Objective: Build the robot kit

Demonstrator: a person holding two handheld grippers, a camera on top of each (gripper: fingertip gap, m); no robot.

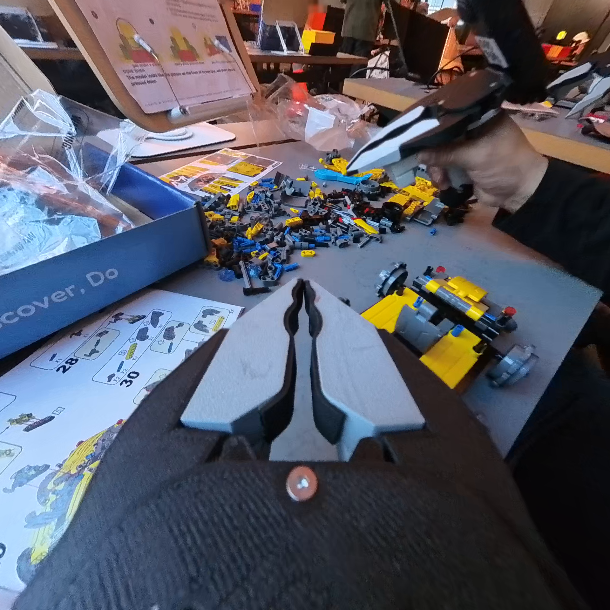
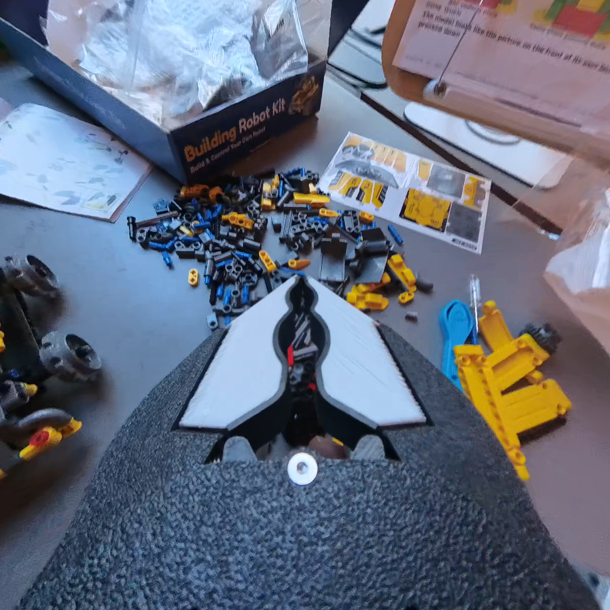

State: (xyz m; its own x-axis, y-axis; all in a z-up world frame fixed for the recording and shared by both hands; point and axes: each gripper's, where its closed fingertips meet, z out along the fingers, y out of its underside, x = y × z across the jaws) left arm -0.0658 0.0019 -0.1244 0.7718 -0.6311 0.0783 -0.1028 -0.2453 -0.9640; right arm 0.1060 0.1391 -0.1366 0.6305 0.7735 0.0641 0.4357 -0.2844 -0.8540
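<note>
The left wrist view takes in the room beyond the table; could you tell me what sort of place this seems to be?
Probably a shared workshop or lab. A grey table carries a pile of loose building pieces and an instruction booklet; behind it stand further work tables with cables and gear.

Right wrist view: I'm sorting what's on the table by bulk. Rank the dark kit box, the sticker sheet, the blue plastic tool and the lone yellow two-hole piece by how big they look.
1. dark kit box
2. sticker sheet
3. blue plastic tool
4. yellow two-hole piece

The box is cut off by the frame.
</note>
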